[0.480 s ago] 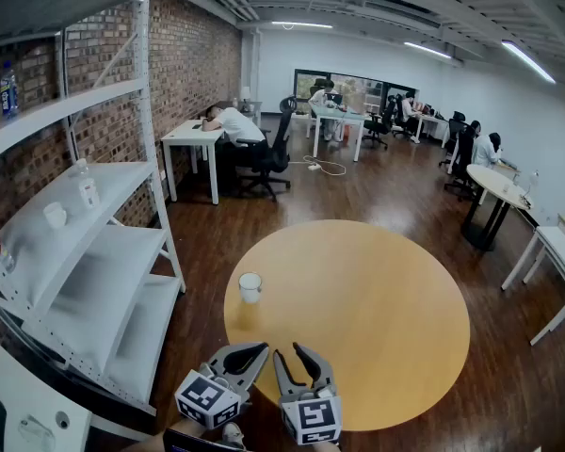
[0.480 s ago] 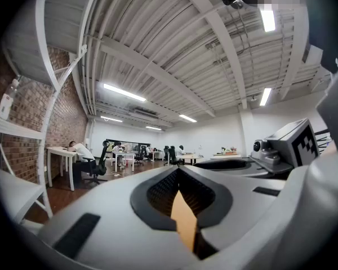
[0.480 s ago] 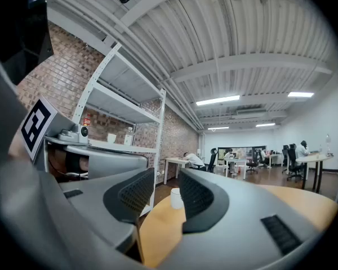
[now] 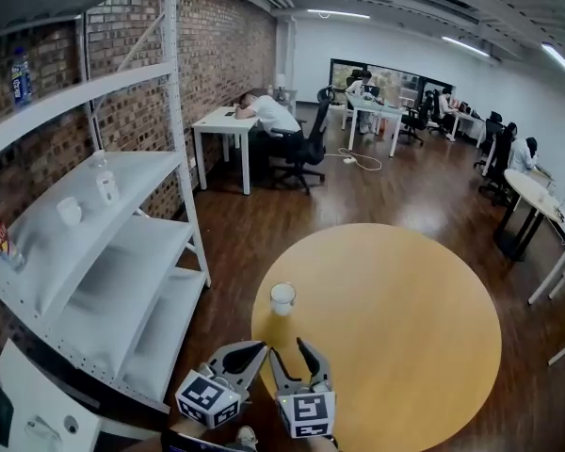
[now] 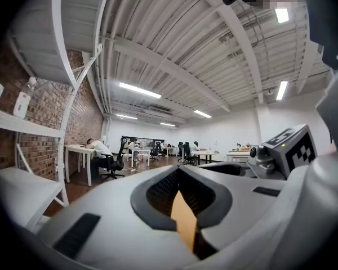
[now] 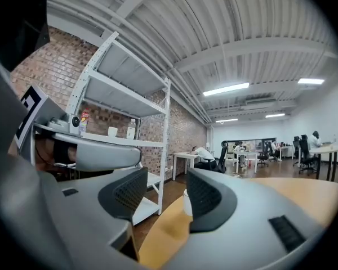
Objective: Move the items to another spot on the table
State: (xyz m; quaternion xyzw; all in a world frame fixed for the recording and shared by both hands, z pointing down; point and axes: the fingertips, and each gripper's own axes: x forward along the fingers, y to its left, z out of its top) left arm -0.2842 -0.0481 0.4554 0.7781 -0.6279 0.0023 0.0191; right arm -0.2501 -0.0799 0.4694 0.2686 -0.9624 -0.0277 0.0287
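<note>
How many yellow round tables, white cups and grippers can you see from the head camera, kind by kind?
Yellow round table: 1
White cups: 2, the cup on the table and the cup on the shelf, which stands on the white shelf
Grippers: 2, the left gripper and the right gripper
Total: 5

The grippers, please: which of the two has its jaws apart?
The right gripper: its jaws stand well apart with nothing gripped, whereas the left gripper has its jaws meeting at the tips.
</note>
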